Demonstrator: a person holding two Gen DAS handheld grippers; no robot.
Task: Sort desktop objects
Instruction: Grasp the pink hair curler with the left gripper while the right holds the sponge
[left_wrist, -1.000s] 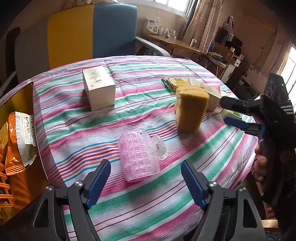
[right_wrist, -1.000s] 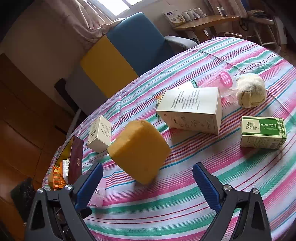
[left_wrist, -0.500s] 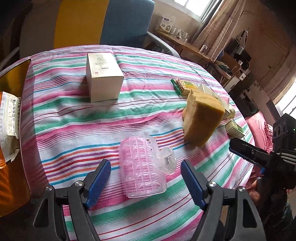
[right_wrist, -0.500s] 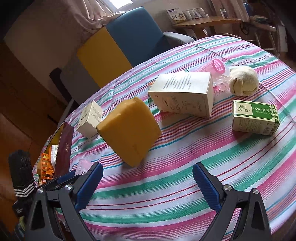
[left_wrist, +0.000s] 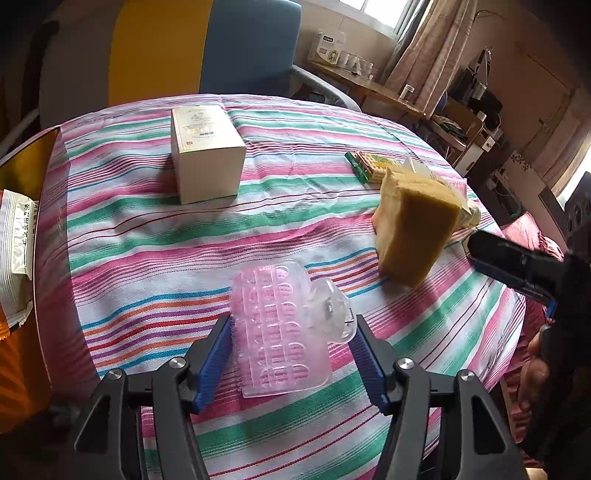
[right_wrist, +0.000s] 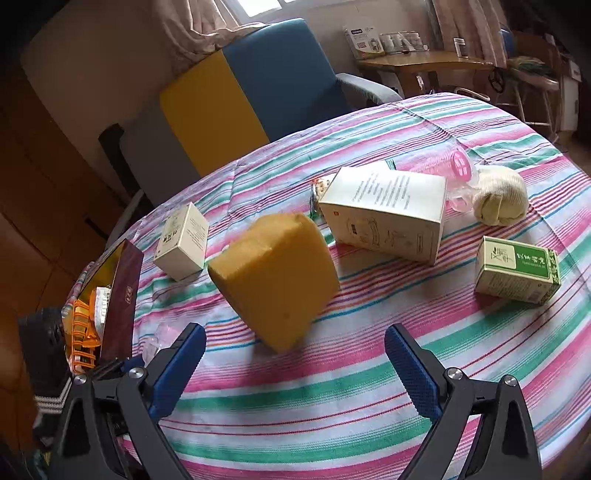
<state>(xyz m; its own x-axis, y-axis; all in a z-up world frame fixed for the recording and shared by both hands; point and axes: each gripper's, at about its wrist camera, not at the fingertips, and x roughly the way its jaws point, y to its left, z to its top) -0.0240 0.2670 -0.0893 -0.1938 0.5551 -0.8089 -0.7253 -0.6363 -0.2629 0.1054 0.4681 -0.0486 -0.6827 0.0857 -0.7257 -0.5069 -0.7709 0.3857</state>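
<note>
The left claw (left_wrist: 291, 339) has just been closing around the pink plastic case (left_wrist: 280, 332), which lies on the striped surface (left_wrist: 147, 229) near the yellow sponge (left_wrist: 413, 229); its pads sit against the case's sides. The right claw (right_wrist: 293, 365) gapes empty just before the sponge.

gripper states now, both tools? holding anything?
Left tool: jaws just closing around the pink plastic case, pads at its sides; firm grip cannot be told.
Right tool: open, holding nothing.
</note>
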